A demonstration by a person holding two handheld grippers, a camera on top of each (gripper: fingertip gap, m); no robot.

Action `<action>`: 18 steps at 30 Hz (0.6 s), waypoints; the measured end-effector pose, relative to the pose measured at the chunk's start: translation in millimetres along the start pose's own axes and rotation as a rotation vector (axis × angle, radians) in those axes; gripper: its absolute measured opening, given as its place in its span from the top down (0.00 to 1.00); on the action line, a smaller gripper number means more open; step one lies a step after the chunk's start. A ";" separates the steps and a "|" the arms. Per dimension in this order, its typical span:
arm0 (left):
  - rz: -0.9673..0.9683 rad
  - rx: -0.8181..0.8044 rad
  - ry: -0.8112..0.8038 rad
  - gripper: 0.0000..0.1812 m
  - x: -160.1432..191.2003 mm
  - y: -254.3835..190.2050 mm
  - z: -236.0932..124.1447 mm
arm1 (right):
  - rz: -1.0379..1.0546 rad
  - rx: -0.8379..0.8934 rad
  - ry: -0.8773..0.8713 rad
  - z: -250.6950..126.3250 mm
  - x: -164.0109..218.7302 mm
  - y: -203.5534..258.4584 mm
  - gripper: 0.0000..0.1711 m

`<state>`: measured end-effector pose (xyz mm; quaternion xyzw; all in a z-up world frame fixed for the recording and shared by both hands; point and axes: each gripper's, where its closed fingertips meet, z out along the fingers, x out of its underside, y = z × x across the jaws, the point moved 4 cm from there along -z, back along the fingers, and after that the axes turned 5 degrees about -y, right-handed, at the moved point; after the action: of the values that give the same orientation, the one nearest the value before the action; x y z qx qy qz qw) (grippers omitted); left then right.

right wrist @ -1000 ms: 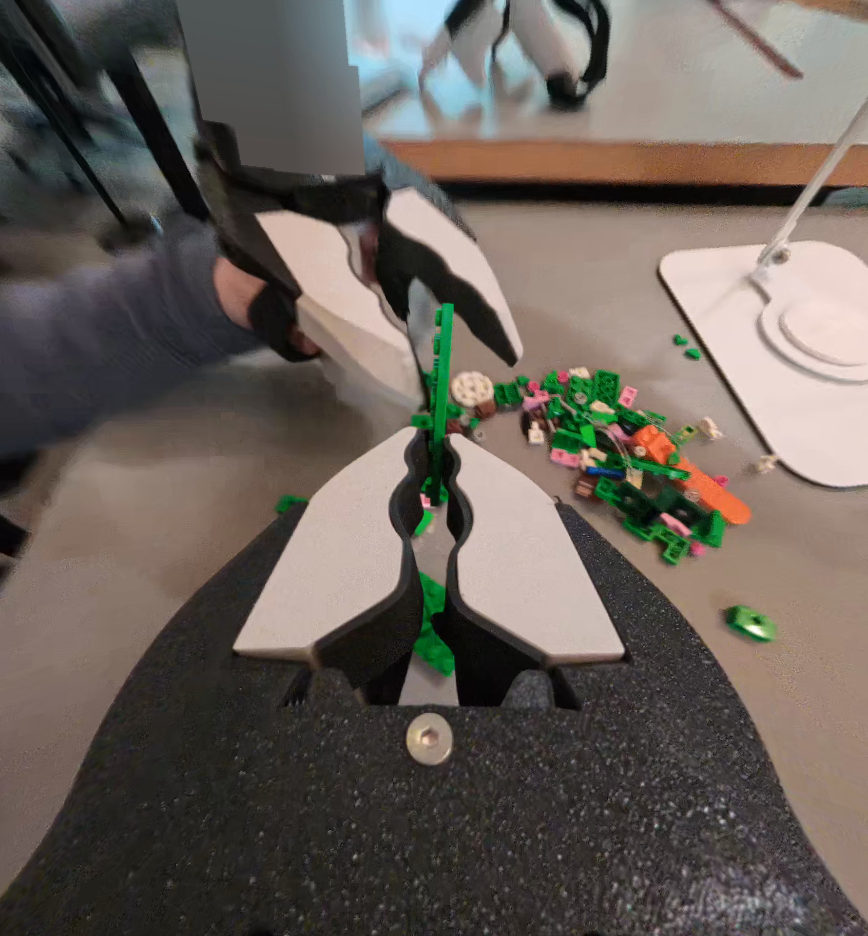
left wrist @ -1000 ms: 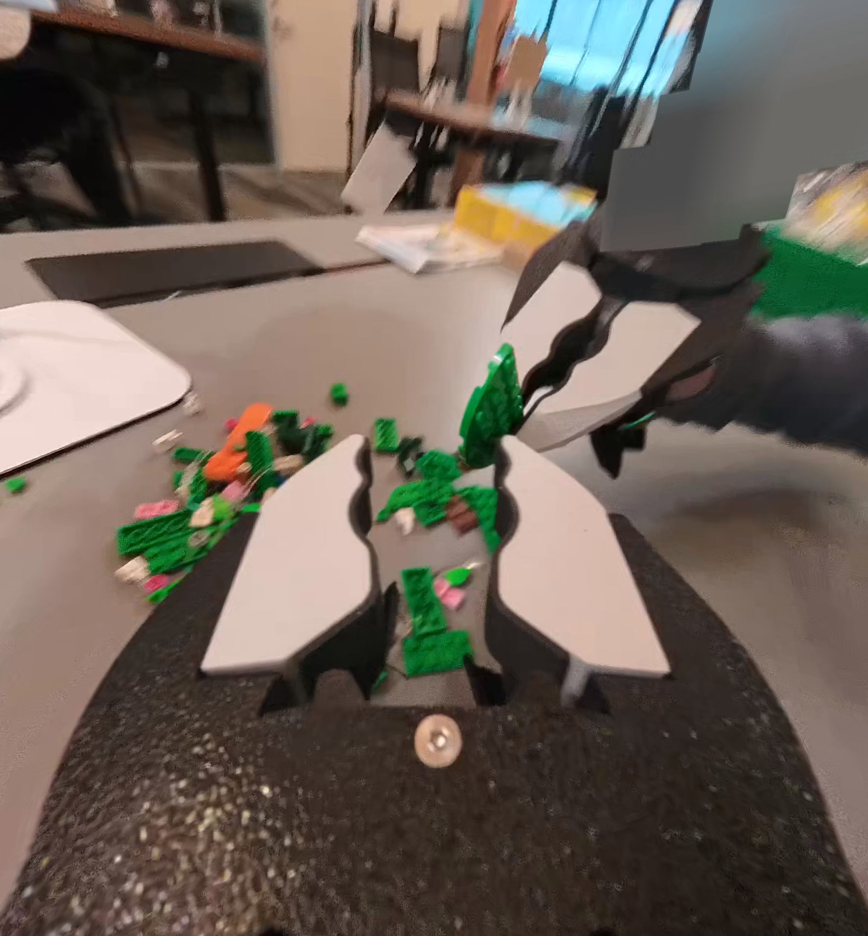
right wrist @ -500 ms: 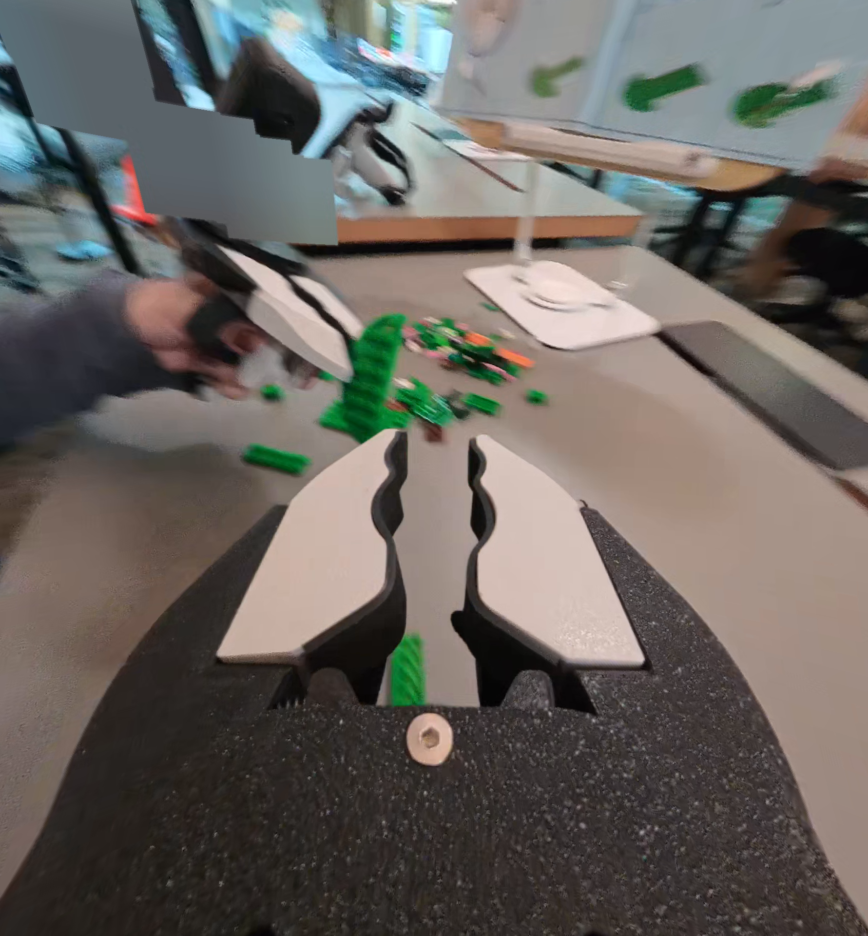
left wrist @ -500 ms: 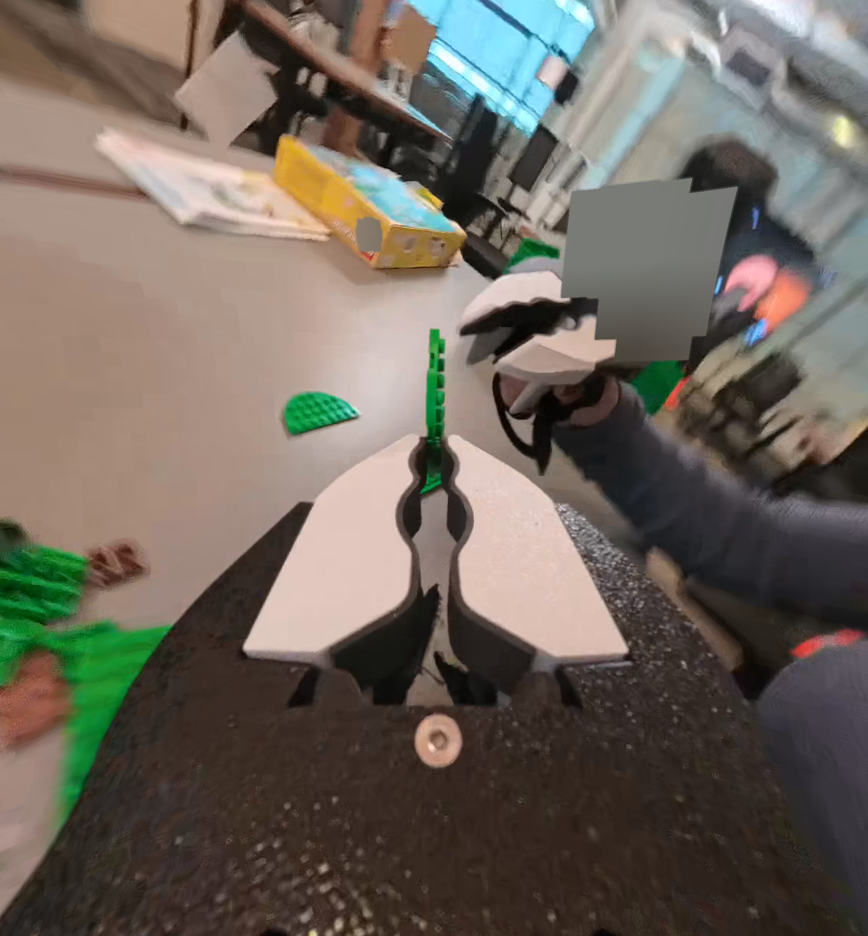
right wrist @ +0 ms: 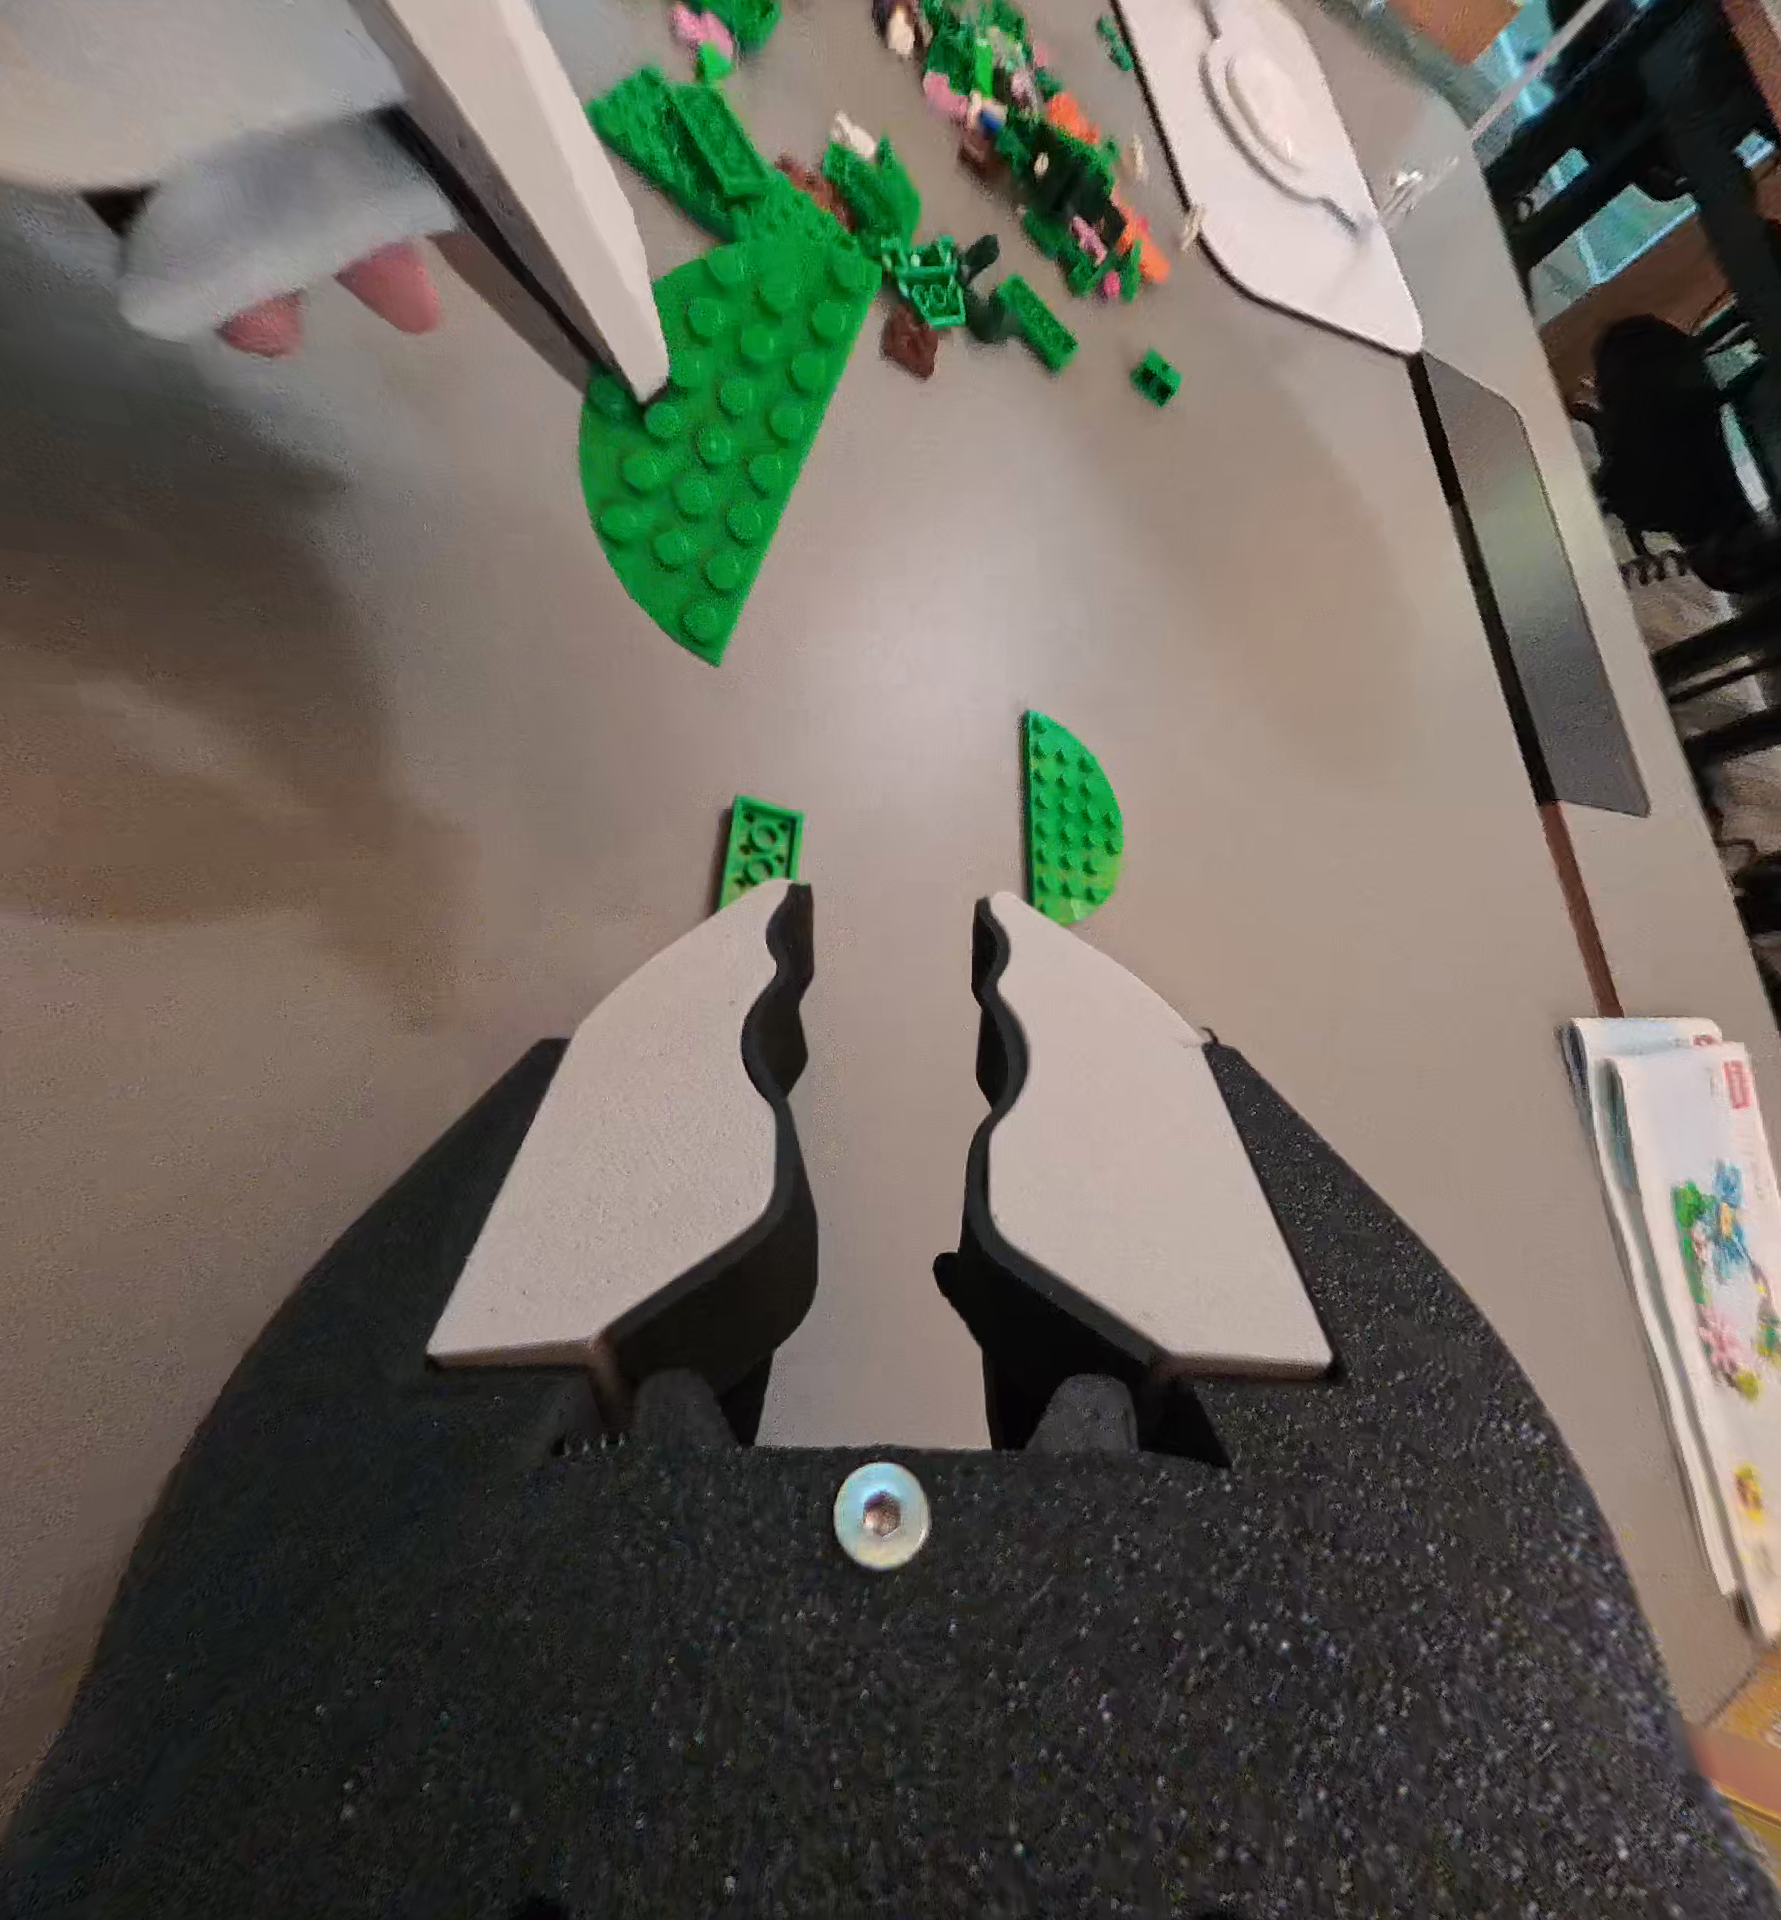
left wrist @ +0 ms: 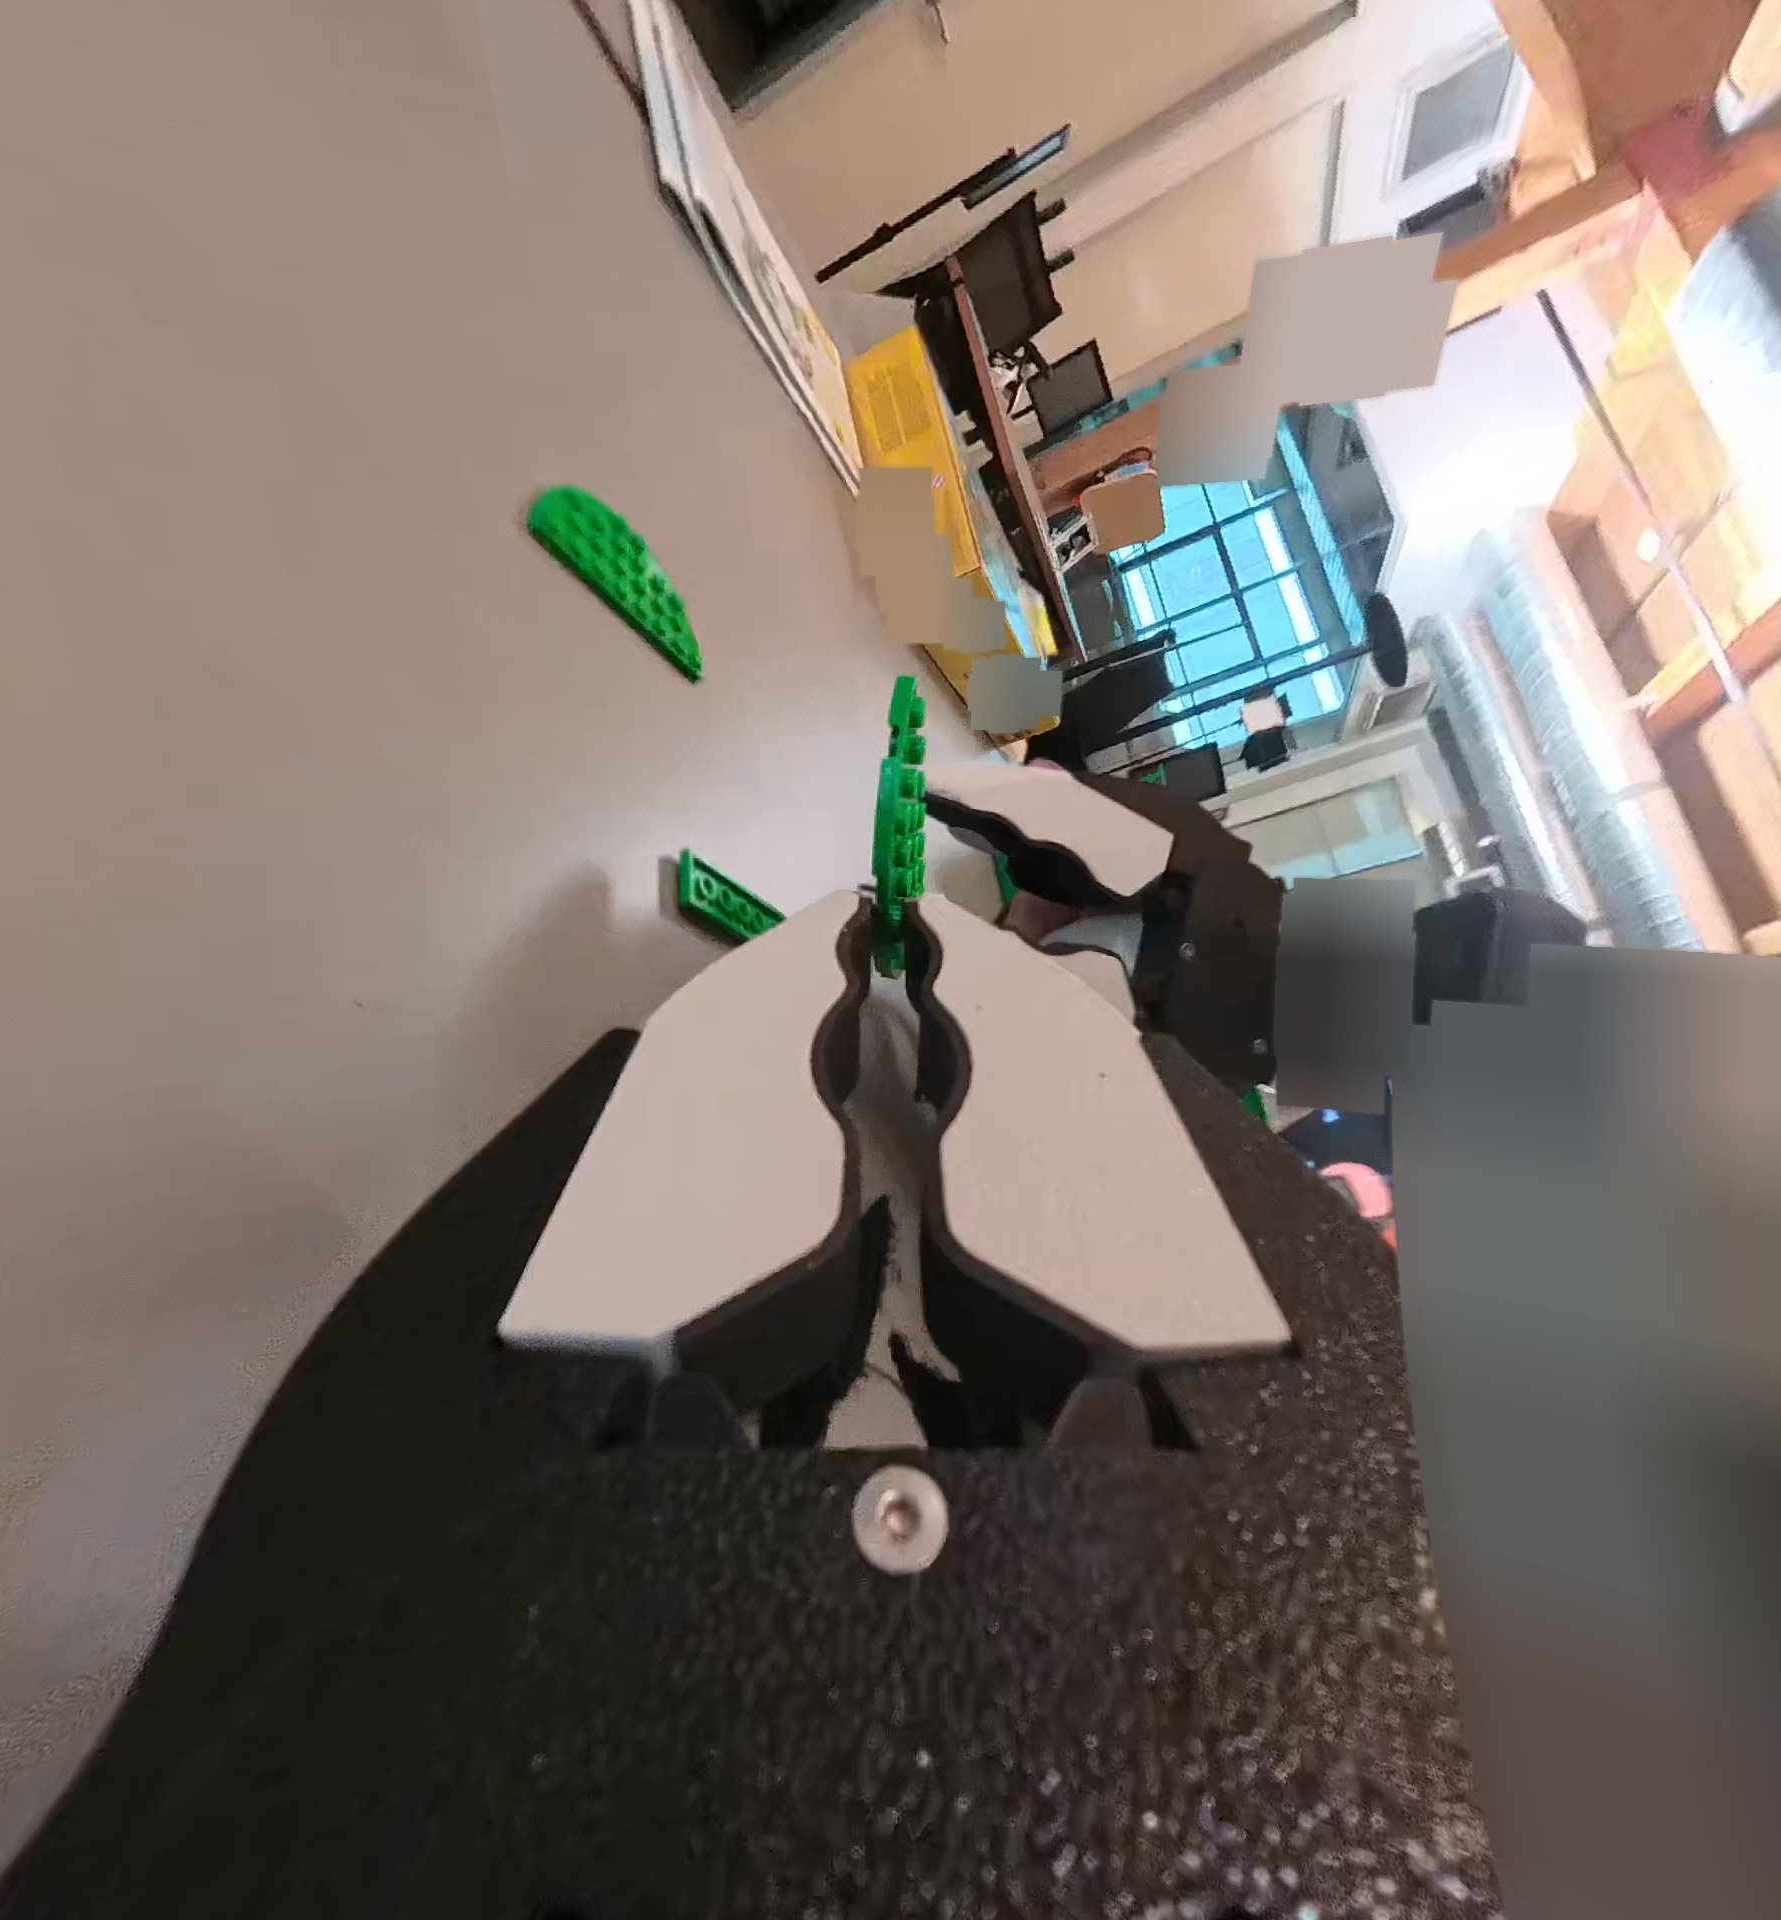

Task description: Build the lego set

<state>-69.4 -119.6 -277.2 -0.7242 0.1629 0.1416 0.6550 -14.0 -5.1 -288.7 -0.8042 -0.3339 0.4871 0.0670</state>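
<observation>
My left gripper (left wrist: 891,920) is shut on a green half-round plate (left wrist: 898,831), seen edge-on and held above the grey table. In the right wrist view the left gripper (right wrist: 626,384) pinches that plate (right wrist: 730,436) at its curved rim, studs facing the camera. My right gripper (right wrist: 891,904) is open and empty, above the table. Past its tips, a second green half-round plate (right wrist: 1068,821) and a small green plate (right wrist: 761,847) lie flat. Both also show in the left wrist view: half-round plate (left wrist: 616,577), small plate (left wrist: 725,914), with the right gripper (left wrist: 1052,852) just beyond the held plate.
A pile of loose green, pink and orange bricks (right wrist: 969,156) lies farther off. A white pad base (right wrist: 1270,156) sits beside it, and a dark inset panel (right wrist: 1530,582) runs along the table edge. Instruction booklets (right wrist: 1717,1299) lie at the right. A yellow box (left wrist: 907,416) stands farther off. My right fingertips sit around 8 centimeters from my left ones.
The half-round plate passed from my right gripper to my left, which shut on it. The right gripper opened, drew back and now looks down on the two plates. The left view has rolled sideways.
</observation>
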 end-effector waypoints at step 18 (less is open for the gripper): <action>0.534 -0.130 0.238 0.70 3.7 9.2 -0.7 | 0.174 -0.218 0.090 -6.9 18.4 24.0 0.86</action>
<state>-69.9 -121.3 -287.0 -0.7077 0.4139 0.2330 0.5230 8.6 -11.0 -309.1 -0.8537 -0.3107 0.4151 -0.0482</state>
